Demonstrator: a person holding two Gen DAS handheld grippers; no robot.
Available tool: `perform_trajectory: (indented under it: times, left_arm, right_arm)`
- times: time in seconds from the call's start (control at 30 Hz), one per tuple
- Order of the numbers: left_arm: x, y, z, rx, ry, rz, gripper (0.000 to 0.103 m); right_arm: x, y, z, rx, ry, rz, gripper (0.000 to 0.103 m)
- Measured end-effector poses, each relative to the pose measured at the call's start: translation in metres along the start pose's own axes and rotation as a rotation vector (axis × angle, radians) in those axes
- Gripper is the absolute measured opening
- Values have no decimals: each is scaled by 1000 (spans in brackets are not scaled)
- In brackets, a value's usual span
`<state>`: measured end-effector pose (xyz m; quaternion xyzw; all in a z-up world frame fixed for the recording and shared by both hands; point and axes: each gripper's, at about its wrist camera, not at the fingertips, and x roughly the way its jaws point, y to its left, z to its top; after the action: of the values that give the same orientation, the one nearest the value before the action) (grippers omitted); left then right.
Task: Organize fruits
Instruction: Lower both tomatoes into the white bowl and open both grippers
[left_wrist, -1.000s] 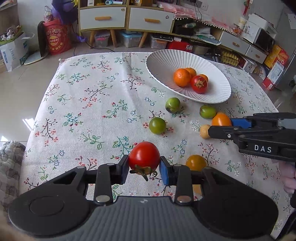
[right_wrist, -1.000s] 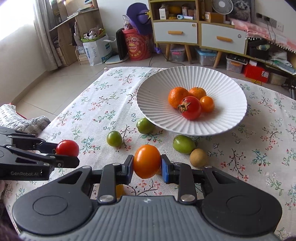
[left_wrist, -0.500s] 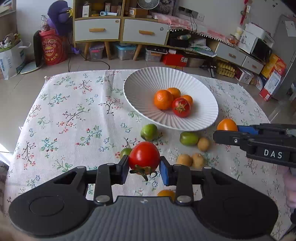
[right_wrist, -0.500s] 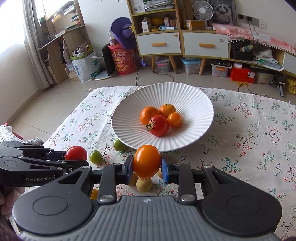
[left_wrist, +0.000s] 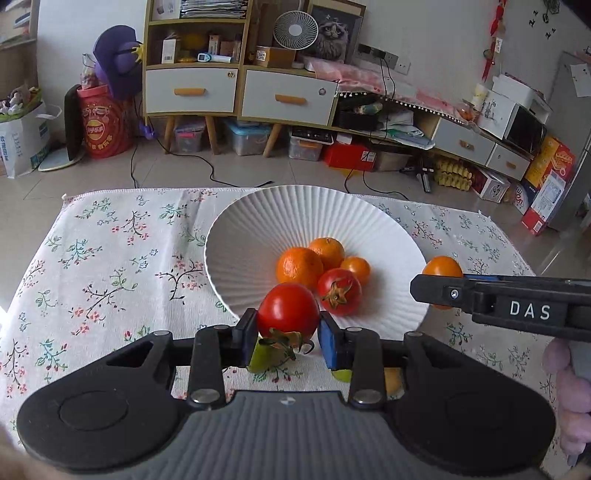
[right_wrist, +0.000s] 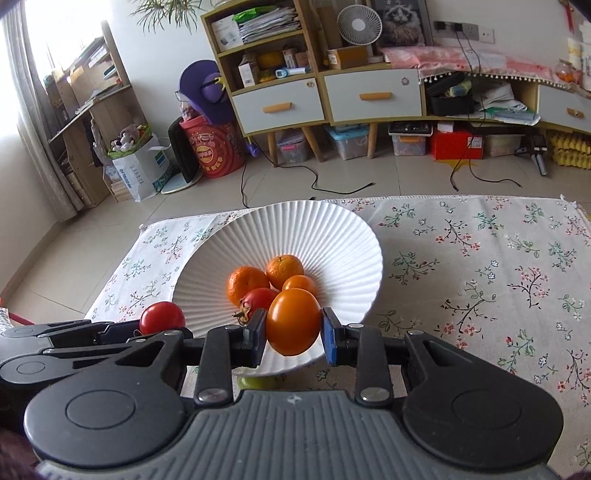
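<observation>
Bowl (left_wrist: 258, 236) far half bare; fruit cluster (left_wrist: 321, 266) blocks near centre.

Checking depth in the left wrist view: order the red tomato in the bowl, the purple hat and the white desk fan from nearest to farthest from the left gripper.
1. Red tomato in the bowl, just ahead.
2. Purple hat, on the floor, far left.
3. White desk fan, on the cabinet by the wall.

Black left gripper (left_wrist: 287, 334): blue pads, silver screws, ribbed grey housing. Right gripper (right_wrist: 293, 338) looks identical, with white "DAS" lettering (left_wrist: 530, 311) along its side.
</observation>
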<state>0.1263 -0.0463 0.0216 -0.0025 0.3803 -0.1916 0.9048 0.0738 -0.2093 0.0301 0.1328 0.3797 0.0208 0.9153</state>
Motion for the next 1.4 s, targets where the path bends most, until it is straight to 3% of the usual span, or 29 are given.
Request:
perform_trajectory:
  times: [0.43,0.83,0.93,1.1,1.4]
  left_arm:
    - [29,-17,2,81,24,7,31]
    - [38,-19,-3,142,-21,-15,32]
    - [37,-21,-3,158,-23,-6,42]
    - [28,-24,0,156,-20,5,59]
    - [-1,-27,-7,196,-23,5,83]
  right_arm:
    - [23,-5,2,-1,80,3,27]
    - [32,-7,2,9,51,6,28]
    - [31,-8,2,11,42,9,31]
    - [20,-8,5,27,38,18,50]
    - [5,-2,7,0,26,5,73]
